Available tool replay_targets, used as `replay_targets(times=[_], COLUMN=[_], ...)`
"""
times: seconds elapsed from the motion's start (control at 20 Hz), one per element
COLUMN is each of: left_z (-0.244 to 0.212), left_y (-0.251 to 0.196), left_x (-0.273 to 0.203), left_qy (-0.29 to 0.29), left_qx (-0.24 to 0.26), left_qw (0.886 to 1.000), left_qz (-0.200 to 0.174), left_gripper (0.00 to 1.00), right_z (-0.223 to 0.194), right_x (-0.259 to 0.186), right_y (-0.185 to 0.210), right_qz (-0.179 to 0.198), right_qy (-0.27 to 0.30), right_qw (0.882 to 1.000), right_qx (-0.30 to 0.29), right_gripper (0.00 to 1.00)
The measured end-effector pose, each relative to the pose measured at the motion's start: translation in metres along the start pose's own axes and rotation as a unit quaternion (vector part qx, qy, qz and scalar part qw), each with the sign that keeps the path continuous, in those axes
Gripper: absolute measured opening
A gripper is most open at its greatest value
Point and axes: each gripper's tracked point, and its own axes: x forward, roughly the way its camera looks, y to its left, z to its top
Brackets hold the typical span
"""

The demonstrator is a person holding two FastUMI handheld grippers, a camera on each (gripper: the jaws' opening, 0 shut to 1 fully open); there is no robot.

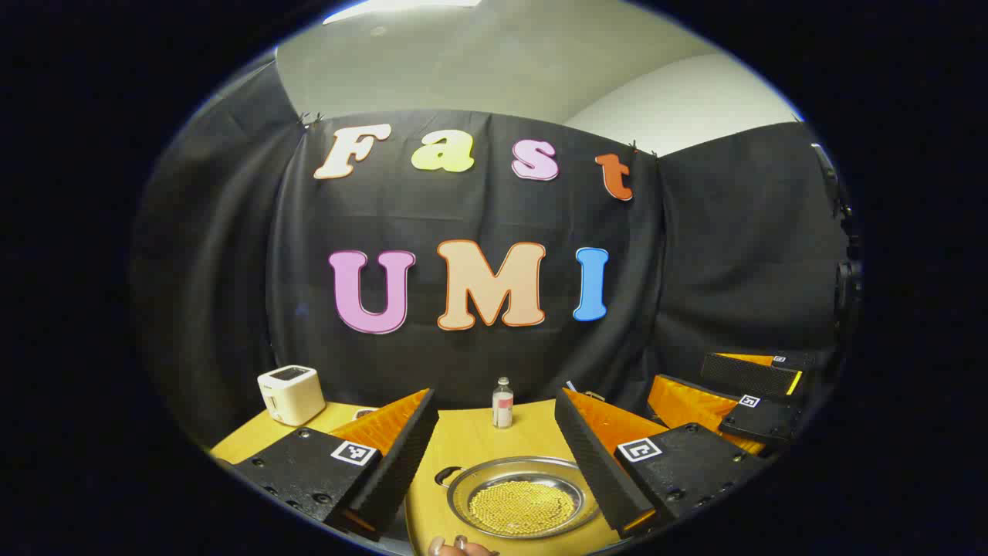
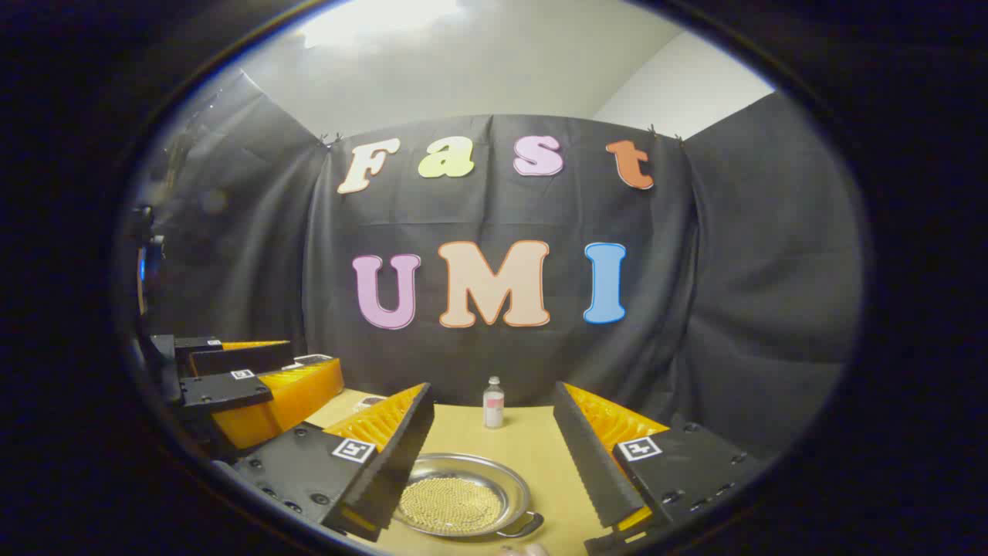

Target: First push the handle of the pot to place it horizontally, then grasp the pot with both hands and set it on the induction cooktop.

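Fingers of the left gripper (image 1: 486, 463) stand wide apart with nothing between them but air, hovering above the near edge of the table (image 1: 463, 432); the right gripper (image 2: 494, 463) in the right gripper view is spread just as wide and likewise holds nothing; each can also be seen off to the side in the other's view, the two well apart and at about the same height. Just beyond the fingertips sits the pot (image 1: 523, 503), a shallow metal pan with a bed of small yellow beads in it, resting flat on the wooden table; one dark loop handle (image 1: 441, 476) shows at its far-left rim in the left gripper view, and another handle (image 2: 521, 527) at its near-right rim in the right gripper view, so the pair seems to lie on a slant rather than straight across. Fingertips of a person's hand (image 1: 455, 545) peek in at the very bottom, close to the pot's near rim. I judge the first step is not yet begun: neither gripper touches the pot; the next move calls for lowering one gripper to a handle and nudging it round until the handles line up side to side. Farther back a small bottle (image 1: 502, 402) stands upright near the wall; a white toaster (image 1: 290, 394) sits at the far left. I cannot make out the cooktop.
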Motion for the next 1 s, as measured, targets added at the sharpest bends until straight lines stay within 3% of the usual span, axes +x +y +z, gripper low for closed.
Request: replay_targets(times=[0.45, 1.0], left_z=[0.003, 0.002], left_y=[0.013, 0.015], left_x=[0.005, -0.004], left_qy=[0.002, 0.001], left_qx=[0.018, 0.015], left_qw=[0.999, 0.999], left_qz=[0.037, 0.038], left_gripper=[0.99, 0.99], right_z=[0.009, 0.009], right_x=[0.004, -0.011], right_y=[-0.028, -0.025], right_qz=[-0.022, -0.02], right_qy=[-0.009, -0.004], right_qw=[1.0, 1.0], right_qx=[0.014, -0.002], right_gripper=[0.98, 0.99])
